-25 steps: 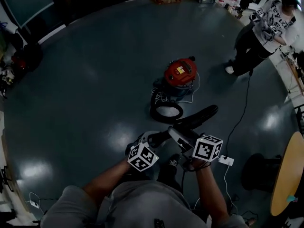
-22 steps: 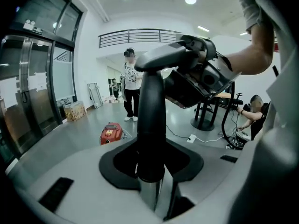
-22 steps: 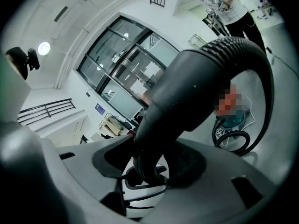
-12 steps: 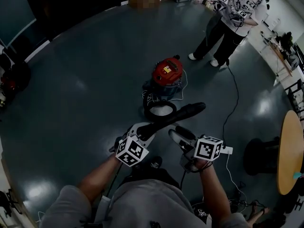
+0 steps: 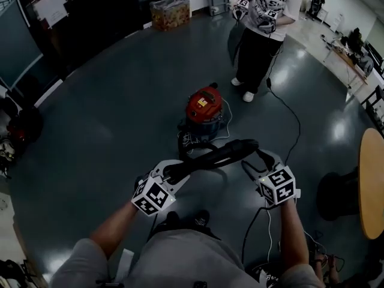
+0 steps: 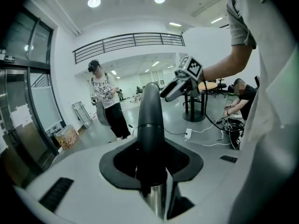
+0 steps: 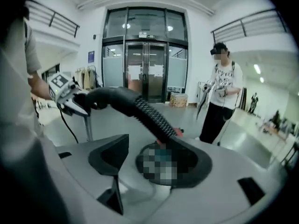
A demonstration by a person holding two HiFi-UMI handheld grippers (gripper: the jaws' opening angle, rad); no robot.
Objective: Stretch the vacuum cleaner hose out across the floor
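Note:
The red vacuum cleaner (image 5: 203, 105) stands on the dark floor ahead of me. Its black hose (image 5: 217, 155) coils at the canister's foot and rises across both grippers. My left gripper (image 5: 171, 171) is shut on the hose's stiff black end tube (image 6: 150, 125), with a chrome pipe (image 6: 157, 200) showing below the pads. My right gripper (image 5: 255, 158) is open at the hose's bend. In the right gripper view the ribbed hose (image 7: 152, 115) drops toward the gap between the wide jaws of the right gripper (image 7: 149, 164), where a mosaic patch hides any contact.
A person (image 5: 262, 17) stands beyond the vacuum, holding grippers. A cable (image 5: 289, 117) trails over the floor on the right. A round wooden table (image 5: 372, 191) and a dark pedestal base (image 5: 336, 194) stand at the right. A cardboard box (image 5: 170, 12) sits at the back.
My right gripper has opened and moved right, away from the left one. The hose now spans between them, lifted higher. The person beyond has walked left, behind the vacuum.

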